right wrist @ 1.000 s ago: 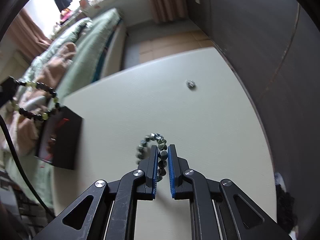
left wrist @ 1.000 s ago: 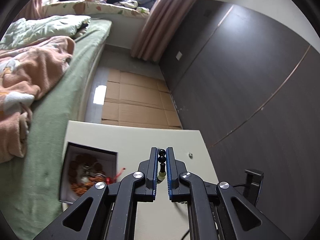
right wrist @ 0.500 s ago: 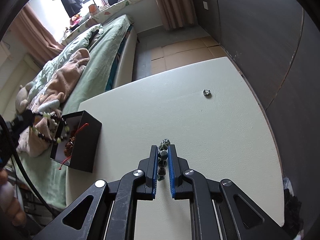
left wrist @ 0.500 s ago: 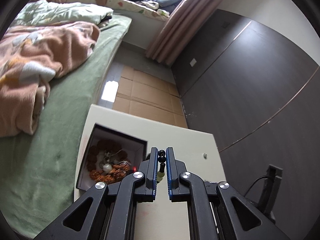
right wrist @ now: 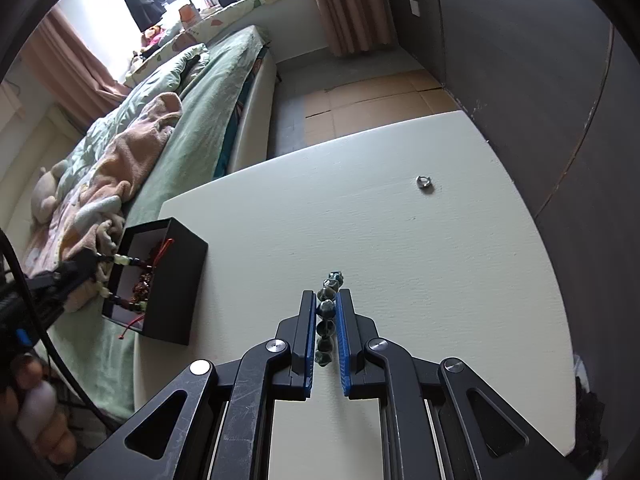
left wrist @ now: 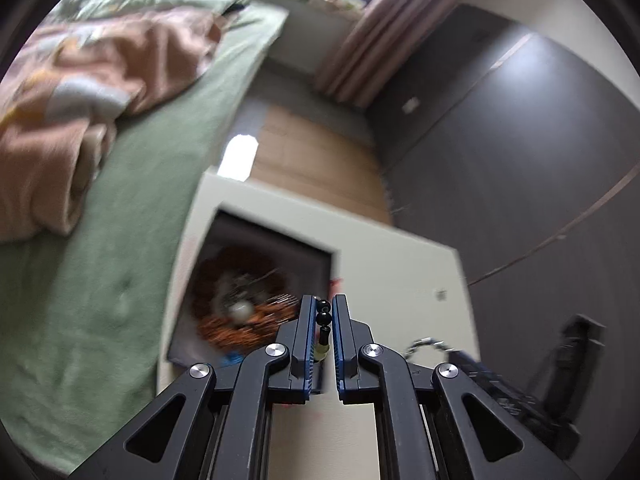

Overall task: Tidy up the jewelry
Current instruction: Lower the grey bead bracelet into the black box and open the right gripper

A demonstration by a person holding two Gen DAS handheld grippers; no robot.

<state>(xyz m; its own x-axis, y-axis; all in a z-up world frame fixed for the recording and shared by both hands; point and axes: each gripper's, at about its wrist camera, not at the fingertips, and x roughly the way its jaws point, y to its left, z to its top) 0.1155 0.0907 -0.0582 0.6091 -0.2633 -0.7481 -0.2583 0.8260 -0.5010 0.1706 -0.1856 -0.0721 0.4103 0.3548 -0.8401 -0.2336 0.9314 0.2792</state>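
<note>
Left wrist view is motion-blurred; contents of the black box (left wrist: 276, 248) are seen only as a smear of brown and orange beads, individual pieces not separable. Box's near edge is cut off behind the left gripper (left wrist: 324, 320). Left gripper is pinched on a black-and-pale bead bracelet (left wrist: 323, 322); only a few round glossy black beads and one pale tube bead are visible between the blue ribbed pads, rest hidden. In the right wrist view the same bracelet (right wrist: 120, 276) is seen hanging over the open box (right wrist: 176, 280) at 9 o'clock, looped from the left gripper (right wrist: 96, 260), part of the loop dropped inside. Box is square, matte black outside, pale lined inside; red cord is seen trailing over its edge.

Right gripper (right wrist: 326, 312) is pinched on a green mottled bead bracelet (right wrist: 328, 308); beads are viewed edge-on as a single column, so the loop shape cannot be made out. A small metal ring (right wrist: 425, 182) lies at 1 o'clock on the pale, lightly textured table (right wrist: 400, 240), well apart from the box. A hand (right wrist: 36, 408) is cut off and blurred at 8 o'clock.
</note>
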